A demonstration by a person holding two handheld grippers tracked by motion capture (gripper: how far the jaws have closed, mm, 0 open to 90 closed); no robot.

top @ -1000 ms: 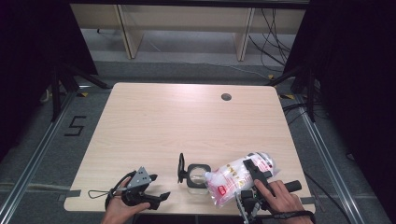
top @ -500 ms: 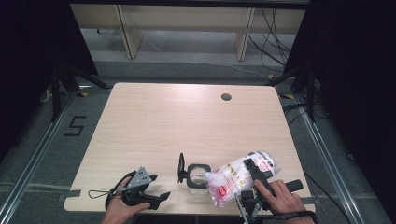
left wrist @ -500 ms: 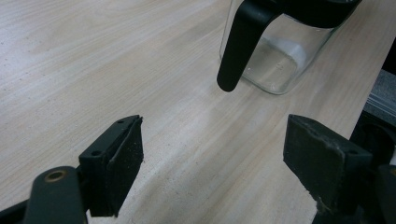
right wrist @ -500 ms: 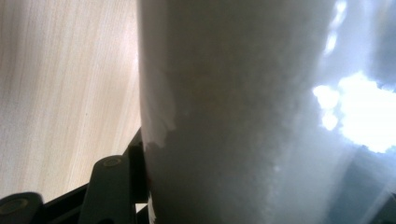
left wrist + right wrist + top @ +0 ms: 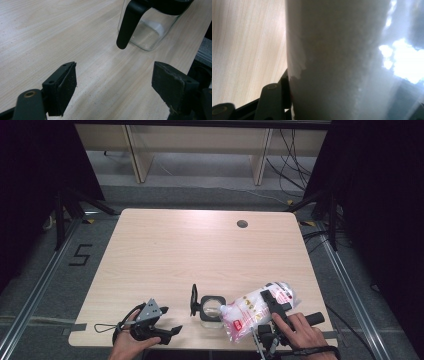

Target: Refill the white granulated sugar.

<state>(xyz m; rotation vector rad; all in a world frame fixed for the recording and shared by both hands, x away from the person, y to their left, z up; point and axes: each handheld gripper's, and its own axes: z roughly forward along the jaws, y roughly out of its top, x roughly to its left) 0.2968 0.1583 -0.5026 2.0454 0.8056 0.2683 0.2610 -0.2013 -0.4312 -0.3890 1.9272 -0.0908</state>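
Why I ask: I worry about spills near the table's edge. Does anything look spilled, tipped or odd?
Nothing looks spilled. The right gripper holds the bag of white grains tilted, its corner toward the open glass jar, whose lid stands flipped up. The jar stands upright near the front edge of the table, and the wood around it looks clean.

Glossy plastic bag [image 5: 255, 312], matt wood table [image 5: 190, 250]

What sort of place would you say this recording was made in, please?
Probably a lab recording station, not a kitchen: a bare wooden table with a cable hole, ringed by black curtains, with floor rails and loose cables on grey carpet.
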